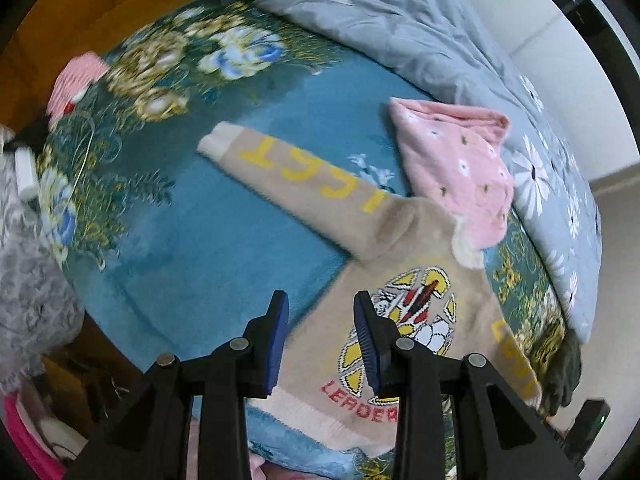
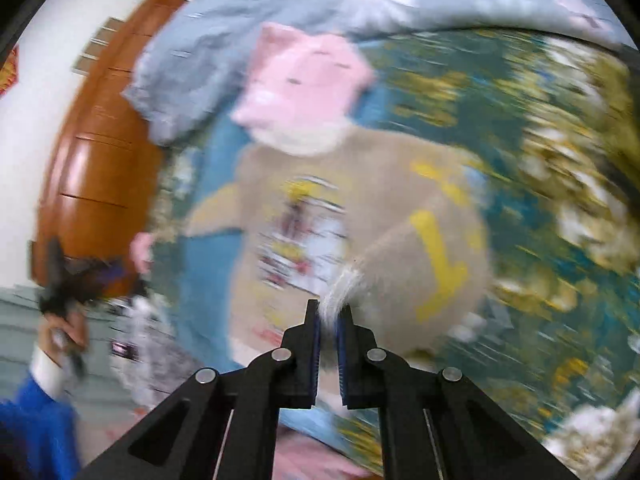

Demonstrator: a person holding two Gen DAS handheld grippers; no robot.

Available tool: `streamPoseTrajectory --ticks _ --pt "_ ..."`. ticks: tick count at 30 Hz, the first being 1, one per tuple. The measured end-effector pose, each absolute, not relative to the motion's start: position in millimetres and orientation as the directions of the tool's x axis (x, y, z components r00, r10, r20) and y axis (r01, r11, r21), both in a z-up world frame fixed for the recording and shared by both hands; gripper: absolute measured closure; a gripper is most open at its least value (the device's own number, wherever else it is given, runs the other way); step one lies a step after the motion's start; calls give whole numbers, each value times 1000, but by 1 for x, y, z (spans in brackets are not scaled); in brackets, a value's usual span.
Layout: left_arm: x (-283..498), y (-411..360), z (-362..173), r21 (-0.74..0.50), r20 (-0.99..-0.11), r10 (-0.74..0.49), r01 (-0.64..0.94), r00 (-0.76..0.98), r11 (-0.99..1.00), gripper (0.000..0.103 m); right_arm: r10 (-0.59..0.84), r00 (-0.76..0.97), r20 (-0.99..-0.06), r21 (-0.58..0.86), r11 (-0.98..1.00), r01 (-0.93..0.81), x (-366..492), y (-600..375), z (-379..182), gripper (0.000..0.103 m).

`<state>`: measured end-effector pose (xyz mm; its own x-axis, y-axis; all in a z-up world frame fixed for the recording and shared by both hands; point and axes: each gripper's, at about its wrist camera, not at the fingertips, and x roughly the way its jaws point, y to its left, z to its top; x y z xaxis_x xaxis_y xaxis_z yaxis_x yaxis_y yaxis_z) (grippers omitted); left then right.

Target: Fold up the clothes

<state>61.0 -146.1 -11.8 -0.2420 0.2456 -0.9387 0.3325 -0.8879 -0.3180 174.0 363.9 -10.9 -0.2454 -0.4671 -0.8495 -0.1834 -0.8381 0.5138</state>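
A beige sweater [image 1: 400,280] with yellow letters and a crest lies flat on the blue floral bedspread [image 1: 200,240]. Its one sleeve [image 1: 288,172] stretches out to the left. My left gripper [image 1: 322,308] is open and empty, just above the sweater's lower left edge. In the blurred right wrist view my right gripper [image 2: 328,312] is shut on the cream cuff [image 2: 340,288] of the sweater's other sleeve [image 2: 424,268] and holds it up over the sweater's body [image 2: 280,184].
A folded pink garment [image 1: 456,168] lies by the sweater's collar, also in the right wrist view [image 2: 308,76]. A grey flowered duvet [image 1: 400,28] is heaped along the far side. A wooden headboard [image 2: 96,152] and grey lace cloth [image 1: 28,272] border the bed.
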Motion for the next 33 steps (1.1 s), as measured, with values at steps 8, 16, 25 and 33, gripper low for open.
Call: streamPoseTrajectory --ticks 8,16,25,33 --pt "64 -223 -43 -370 -926 274 470 -260 -801 68 -527 -195 -827 558 -814 -165 67 238 -32 95" --pt "43 -292 -102 -430 -902 345 604 -260 -671 63 -388 -42 -921 379 -866 -325 0 164 -83 95" --pt "-1 -342 -185 -468 -857 456 733 -240 -493 60 -267 60 -962 212 -864 -457 -47 142 -128 95" --pt "-32 -355 -248 -434 -833 508 829 -220 -354 60 -206 118 -971 131 -879 -459 -81 139 -145 92"
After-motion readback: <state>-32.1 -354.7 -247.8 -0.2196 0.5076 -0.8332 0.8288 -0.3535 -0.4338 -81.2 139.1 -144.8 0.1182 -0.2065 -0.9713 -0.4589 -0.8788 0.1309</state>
